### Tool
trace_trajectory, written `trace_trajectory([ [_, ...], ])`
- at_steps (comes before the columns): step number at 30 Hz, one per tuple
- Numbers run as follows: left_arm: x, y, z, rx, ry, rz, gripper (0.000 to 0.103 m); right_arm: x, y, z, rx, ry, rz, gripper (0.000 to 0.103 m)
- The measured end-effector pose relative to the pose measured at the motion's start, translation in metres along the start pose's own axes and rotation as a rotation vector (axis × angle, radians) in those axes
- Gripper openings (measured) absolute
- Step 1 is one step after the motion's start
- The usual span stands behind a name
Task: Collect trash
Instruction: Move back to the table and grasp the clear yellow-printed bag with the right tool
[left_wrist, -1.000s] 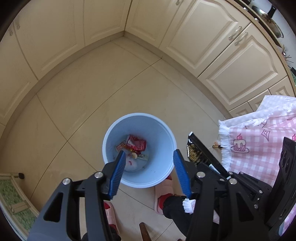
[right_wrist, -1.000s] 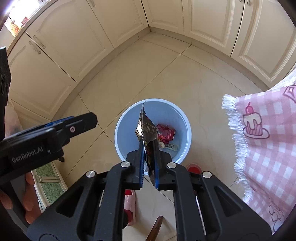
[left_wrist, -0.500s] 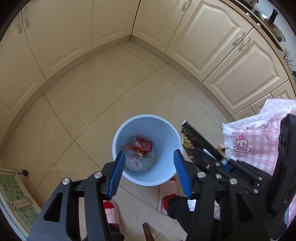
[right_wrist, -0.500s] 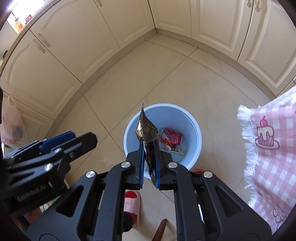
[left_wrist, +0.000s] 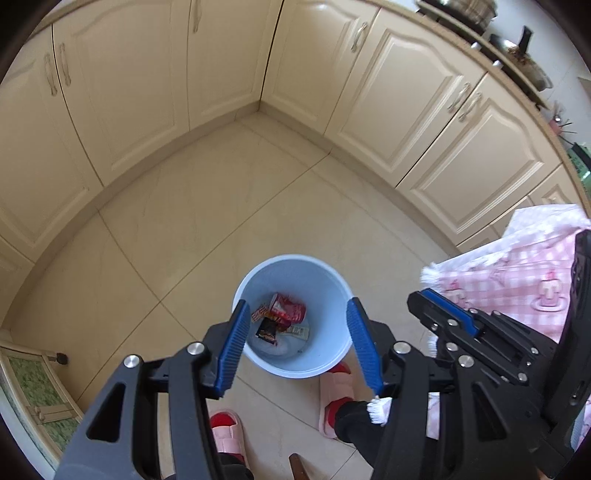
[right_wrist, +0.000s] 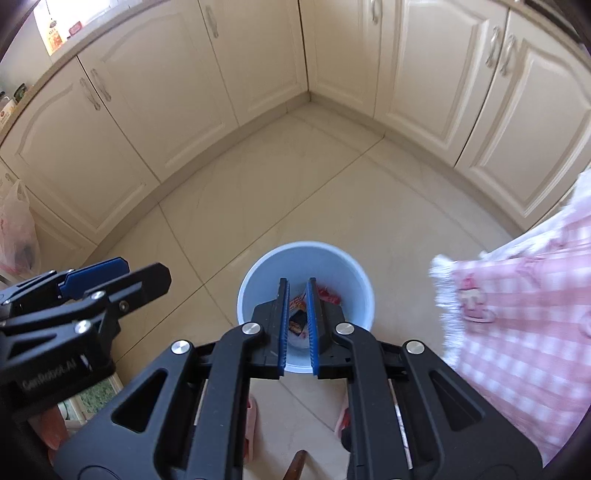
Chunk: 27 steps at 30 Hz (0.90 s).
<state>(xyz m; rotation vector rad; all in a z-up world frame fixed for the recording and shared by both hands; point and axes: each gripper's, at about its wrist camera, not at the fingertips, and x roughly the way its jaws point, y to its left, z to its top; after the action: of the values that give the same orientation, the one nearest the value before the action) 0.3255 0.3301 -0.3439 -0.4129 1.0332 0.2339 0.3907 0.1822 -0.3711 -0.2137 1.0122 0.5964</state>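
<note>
a light blue bin (left_wrist: 293, 317) stands on the beige tiled floor (left_wrist: 207, 221), seen from above in both wrist views. inside it lie a red wrapper (left_wrist: 286, 312), a dark snack packet (left_wrist: 267, 330) and a few smaller scraps on a pale bottom. the left hand-held gripper (left_wrist: 295, 350) hangs over the near rim with its blue-padded fingers spread wide and nothing between them. the right hand-held gripper (right_wrist: 297, 325) hangs above the bin with a narrow gap between its pads, gripping nothing; the dark packet shows through that gap, down in the bin. a pink checked cloth (right_wrist: 517, 314) hangs at the right, and cream cabinets (left_wrist: 388, 103) line the corner.
</note>
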Motion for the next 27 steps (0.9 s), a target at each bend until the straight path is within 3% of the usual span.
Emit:
trace_trajectory([
  [9, -0.104, -0.067, -0.005, 0.109, -0.171, -0.097, 0.054, -0.149, -0.02, -0.014, 0.012, -0.235, -0.105, 0.011],
  [16, -0.188, -0.162, -0.031, 0.253, -0.3, -0.232, 0.059, -0.272, -0.061, -0.06, 0.062, -0.405, -0.251, 0.011],
  [19, -0.203, -0.21, -0.045, 0.333, -0.305, -0.289, 0.06, -0.312, -0.099, -0.087, 0.126, -0.447, -0.317, 0.021],
  [23, -0.209, -0.275, -0.065, 0.441, -0.277, -0.348, 0.06, -0.352, -0.154, -0.12, 0.227, -0.482, -0.393, 0.045],
  [27, -0.203, -0.336, -0.08, 0.539, -0.227, -0.399, 0.06, -0.385, -0.225, -0.162, 0.394, -0.51, -0.447, 0.045],
])
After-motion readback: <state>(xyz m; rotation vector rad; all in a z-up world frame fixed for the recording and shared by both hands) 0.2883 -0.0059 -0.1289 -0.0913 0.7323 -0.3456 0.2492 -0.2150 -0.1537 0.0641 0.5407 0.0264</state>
